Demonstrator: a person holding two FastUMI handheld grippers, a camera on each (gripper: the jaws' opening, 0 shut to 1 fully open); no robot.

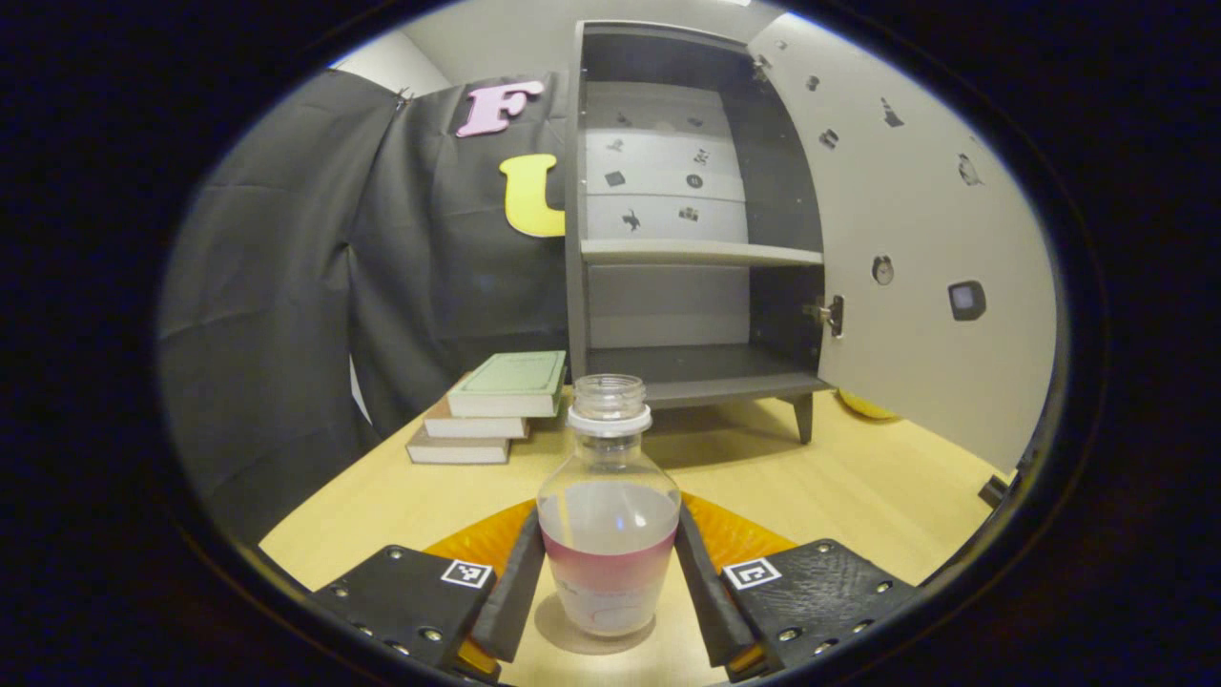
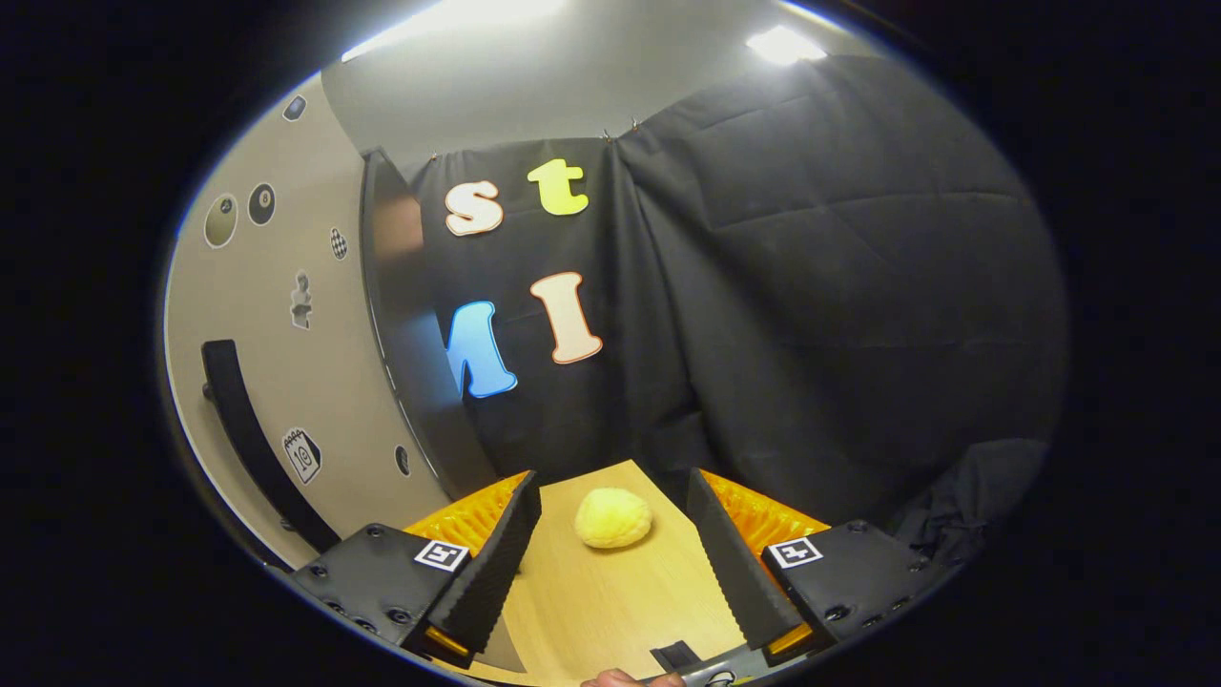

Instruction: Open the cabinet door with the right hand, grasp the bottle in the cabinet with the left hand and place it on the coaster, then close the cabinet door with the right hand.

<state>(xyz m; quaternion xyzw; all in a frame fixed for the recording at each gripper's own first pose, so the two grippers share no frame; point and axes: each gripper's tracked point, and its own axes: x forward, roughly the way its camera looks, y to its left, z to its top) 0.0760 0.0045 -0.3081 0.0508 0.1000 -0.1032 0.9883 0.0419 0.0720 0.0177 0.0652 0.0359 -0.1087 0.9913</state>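
Left claw (image 1: 610, 592): low centre of the left gripper view, my two fingers on either side of the bottle (image 1: 609, 515); they look pressed against its sides, so I take it as pinched, though the contact is hard to be sure of.
Bottle: clear plastic, no cap, part filled with clear liquid, a pinkish band round its lower half; it stands upright with its base on the counter (image 1: 858, 487).
Coaster: I cannot make one out under or near the bottle; orange shows behind my fingers, and I cannot tell whether that is part of my claw.
Right claw (image 2: 610, 563): low centre of the right gripper view, fingers spread wide with nothing between them; a yellow spongy ball (image 2: 613, 518) lies on the counter beyond the gap.
Cabinet (image 1: 687, 239): upper centre of the left gripper view, grey, shelves bare.
Cabinet door (image 1: 916, 239): swung wide open at the right of that frame; in the right gripper view it fills the left edge, with its dark bar handle (image 2: 250, 444) at lower left.
Books (image 1: 491, 405): a small stack left of the cabinet.
Step in hand: I judge the bottle is being set down, out of the cabinet.
Next move: let go with the left claw and draw back, then bring the right claw to the door and push it shut.
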